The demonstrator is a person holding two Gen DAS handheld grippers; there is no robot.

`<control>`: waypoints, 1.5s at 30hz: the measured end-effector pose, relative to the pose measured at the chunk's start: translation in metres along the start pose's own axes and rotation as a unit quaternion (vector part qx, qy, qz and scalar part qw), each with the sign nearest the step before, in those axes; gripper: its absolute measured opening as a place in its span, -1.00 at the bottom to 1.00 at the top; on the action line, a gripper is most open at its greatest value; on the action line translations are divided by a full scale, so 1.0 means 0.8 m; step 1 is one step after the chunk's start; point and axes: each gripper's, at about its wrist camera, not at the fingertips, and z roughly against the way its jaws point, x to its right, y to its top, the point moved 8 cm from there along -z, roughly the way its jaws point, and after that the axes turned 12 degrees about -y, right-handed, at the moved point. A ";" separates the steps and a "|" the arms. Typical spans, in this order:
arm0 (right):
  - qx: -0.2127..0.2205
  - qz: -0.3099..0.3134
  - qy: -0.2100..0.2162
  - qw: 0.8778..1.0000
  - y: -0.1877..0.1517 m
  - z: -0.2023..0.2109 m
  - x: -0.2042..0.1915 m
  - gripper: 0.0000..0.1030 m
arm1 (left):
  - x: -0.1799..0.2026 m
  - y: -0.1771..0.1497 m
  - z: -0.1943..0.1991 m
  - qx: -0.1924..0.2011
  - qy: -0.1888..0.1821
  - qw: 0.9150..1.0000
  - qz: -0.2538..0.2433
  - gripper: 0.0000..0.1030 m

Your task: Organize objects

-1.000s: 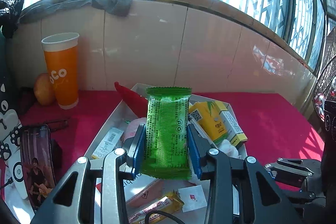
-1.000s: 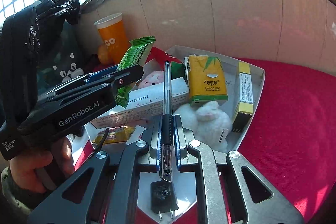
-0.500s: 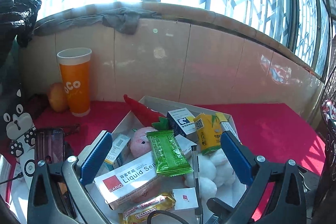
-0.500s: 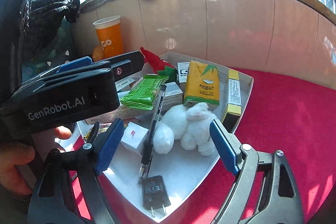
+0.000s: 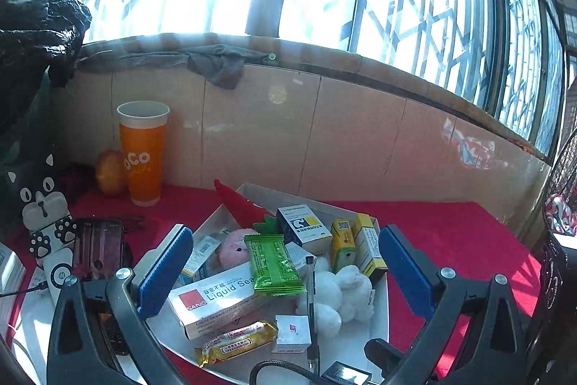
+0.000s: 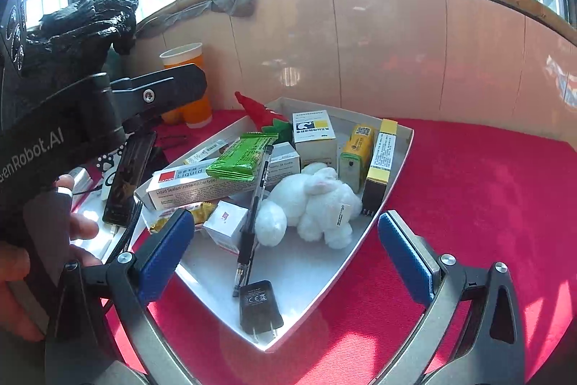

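Red cloth covers the table (image 6: 468, 204), and a white cardboard tray (image 6: 360, 251) sits on it in the middle of both wrist views. The left tongs (image 5: 285, 269) are spread wide with nothing between their blue pads, hovering over the tray's near end. The right tongs (image 6: 285, 251) are spread too, their jaws opening at this moment, and they pinch nothing.

Inside the tray, a green snack packet (image 6: 241, 156) lies flat on top of a long white sealant box (image 6: 194, 184). A black pen (image 6: 254, 204) lies lengthwise down the tray's middle, its upper end leaning on the packet and boxes, its tip near a black plug adapter (image 6: 259, 307) in the tray's near corner. Just right of the pen lies a white plush rabbit (image 6: 313, 201). Behind it stand a yellow carton (image 6: 355, 154) and a narrow yellow-and-white box (image 6: 380, 157).

At the upper left of the right wrist view, an orange paper cup (image 6: 189, 85) stands on the table outside the tray, partly hidden by the left tongs' black body.
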 end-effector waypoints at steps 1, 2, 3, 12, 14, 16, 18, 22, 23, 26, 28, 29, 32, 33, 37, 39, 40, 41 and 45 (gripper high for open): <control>0.004 -0.005 -0.005 1.000 0.001 0.005 0.007 1.00 | -0.003 0.003 0.006 0.008 0.002 1.000 0.006 1.00; 0.008 -0.011 -0.010 1.000 0.002 0.011 0.015 1.00 | -0.006 0.006 0.012 0.018 0.007 1.000 0.013 1.00; 0.013 -0.020 -0.016 1.000 0.004 0.017 0.024 0.99 | -0.009 0.009 0.018 0.027 0.014 0.999 0.020 1.00; 0.147 -0.077 -0.117 0.979 0.040 0.116 0.095 0.99 | 0.031 0.011 0.038 0.023 0.019 0.999 -0.030 1.00; 0.187 -0.088 -0.176 0.963 0.049 0.148 0.111 1.00 | 0.045 0.010 0.046 0.029 0.031 0.998 -0.055 1.00; 0.213 -0.109 -0.212 0.948 0.051 0.175 0.126 1.00 | 0.059 0.007 0.056 0.035 0.037 0.996 -0.069 1.00; 0.230 -0.127 -0.227 0.938 0.049 0.193 0.135 1.00 | 0.070 0.000 0.061 0.032 0.034 0.997 -0.062 1.00; 0.227 -0.114 -0.196 0.947 0.041 0.201 0.130 1.00 | 0.078 -0.027 0.059 -0.017 0.045 0.999 -0.010 1.00; 0.223 -0.117 -0.194 0.948 0.037 0.202 0.131 1.00 | 0.084 -0.032 0.058 -0.025 0.039 0.999 -0.018 1.00; 0.211 -0.126 -0.176 0.953 0.023 0.202 0.133 1.00 | 0.102 -0.043 0.062 -0.052 0.035 0.997 -0.053 1.00; 0.207 -0.128 -0.172 0.955 0.016 0.206 0.134 1.00 | 0.110 -0.048 0.068 -0.059 0.023 0.996 -0.059 1.00; 0.204 -0.128 -0.177 0.954 0.013 0.207 0.135 1.00 | 0.114 -0.050 0.070 -0.063 0.018 0.996 -0.061 1.00; 0.199 -0.124 -0.181 0.955 0.001 0.214 0.134 1.00 | 0.120 -0.054 0.079 -0.064 0.026 0.995 -0.067 1.00; 0.197 -0.122 -0.178 0.956 -0.004 0.216 0.133 1.00 | 0.122 -0.055 0.083 -0.063 0.029 0.995 -0.067 1.00; 0.184 -0.116 -0.180 0.959 -0.022 0.219 0.132 1.00 | 0.125 -0.060 0.091 -0.067 0.012 0.996 -0.051 1.00; 0.171 -0.120 -0.181 0.961 -0.030 0.217 0.134 1.00 | 0.117 -0.059 0.093 -0.066 0.029 0.996 -0.045 1.00; 0.165 -0.124 -0.179 0.962 -0.033 0.216 0.135 1.00 | 0.112 -0.058 0.095 -0.064 0.041 0.996 -0.043 1.00; 0.160 -0.126 -0.177 0.963 -0.035 0.216 0.135 1.00 | 0.108 -0.058 0.096 -0.063 0.049 0.996 -0.041 1.00; 0.163 -0.124 -0.177 0.963 -0.037 0.222 0.131 1.00 | 0.091 -0.061 0.099 -0.067 0.084 0.993 -0.039 1.00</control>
